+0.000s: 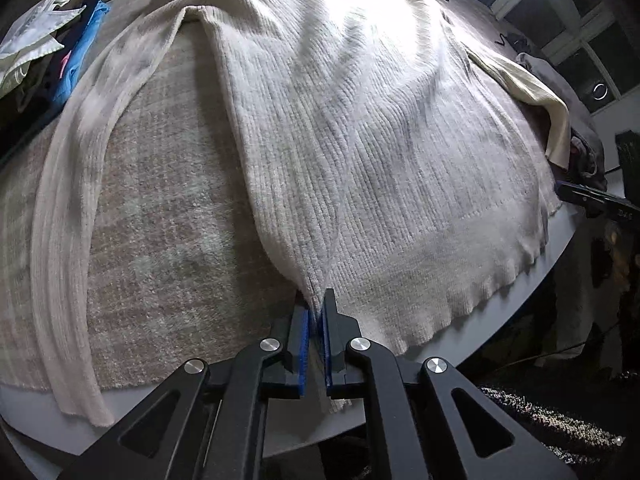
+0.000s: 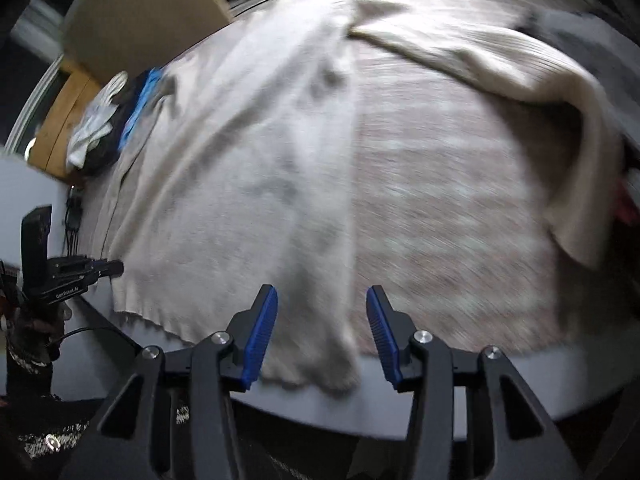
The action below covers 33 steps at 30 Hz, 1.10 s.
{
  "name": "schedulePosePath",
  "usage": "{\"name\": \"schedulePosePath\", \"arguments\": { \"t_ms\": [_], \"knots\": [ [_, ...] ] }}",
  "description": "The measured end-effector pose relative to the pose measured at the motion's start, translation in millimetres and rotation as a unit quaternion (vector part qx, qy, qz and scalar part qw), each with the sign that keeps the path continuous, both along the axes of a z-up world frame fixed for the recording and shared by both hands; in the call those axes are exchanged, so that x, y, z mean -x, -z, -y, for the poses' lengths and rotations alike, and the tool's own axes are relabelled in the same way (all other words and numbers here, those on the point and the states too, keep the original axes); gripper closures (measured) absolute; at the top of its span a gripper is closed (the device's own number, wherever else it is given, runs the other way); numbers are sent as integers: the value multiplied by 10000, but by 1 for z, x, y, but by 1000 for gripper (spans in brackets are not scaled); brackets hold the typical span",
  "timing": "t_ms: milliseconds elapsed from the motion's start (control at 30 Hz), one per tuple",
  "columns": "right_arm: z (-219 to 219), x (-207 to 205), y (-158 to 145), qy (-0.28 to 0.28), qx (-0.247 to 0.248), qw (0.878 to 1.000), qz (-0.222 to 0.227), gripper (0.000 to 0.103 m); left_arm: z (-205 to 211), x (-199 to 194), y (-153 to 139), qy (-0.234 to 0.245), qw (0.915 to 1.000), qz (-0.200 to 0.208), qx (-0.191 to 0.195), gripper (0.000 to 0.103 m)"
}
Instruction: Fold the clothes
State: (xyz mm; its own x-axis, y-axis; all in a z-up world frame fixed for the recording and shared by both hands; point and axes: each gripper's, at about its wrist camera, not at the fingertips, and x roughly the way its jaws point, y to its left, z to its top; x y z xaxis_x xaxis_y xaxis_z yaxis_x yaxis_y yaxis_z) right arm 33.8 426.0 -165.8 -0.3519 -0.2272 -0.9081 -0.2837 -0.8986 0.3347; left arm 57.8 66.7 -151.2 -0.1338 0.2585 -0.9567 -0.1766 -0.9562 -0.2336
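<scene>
Sweater (image 1: 360, 120) lies spread on the table (image 1: 560, 248), long axis running away from both grippers; left gripper (image 1: 316, 312) pinches its near hem corner; right gripper (image 2: 322, 300) hangs wide, empty, over the opposite hem corner.

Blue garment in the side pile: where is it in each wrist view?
Left wrist: blue garment at the upper left edge, beside a white cloth, left of the sweater sleeve.
Right wrist: blue garment at left of centre, upper half, next to the same white cloth, at the sweater's far left edge.
Shared landmark: the white cloth beside it.
</scene>
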Motion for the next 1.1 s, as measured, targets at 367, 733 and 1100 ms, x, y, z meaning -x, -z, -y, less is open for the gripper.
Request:
{"name": "schedulePosePath", "arguments": {
  "t_ms": [367,733,1100],
  "knots": [
    [-72,-38,5,853,549,9945,267,94,2,-7,1,-384,9992,-63,-78,73],
    [-42,6,13,-199,-268,9966,758,56,5,-5,11,-679,9972,-62,-310,66],
    [-81,-9,-25,46,382,9986,349,100,7,-23,-3,-624,9971,-233,-367,98]
  ]
}}
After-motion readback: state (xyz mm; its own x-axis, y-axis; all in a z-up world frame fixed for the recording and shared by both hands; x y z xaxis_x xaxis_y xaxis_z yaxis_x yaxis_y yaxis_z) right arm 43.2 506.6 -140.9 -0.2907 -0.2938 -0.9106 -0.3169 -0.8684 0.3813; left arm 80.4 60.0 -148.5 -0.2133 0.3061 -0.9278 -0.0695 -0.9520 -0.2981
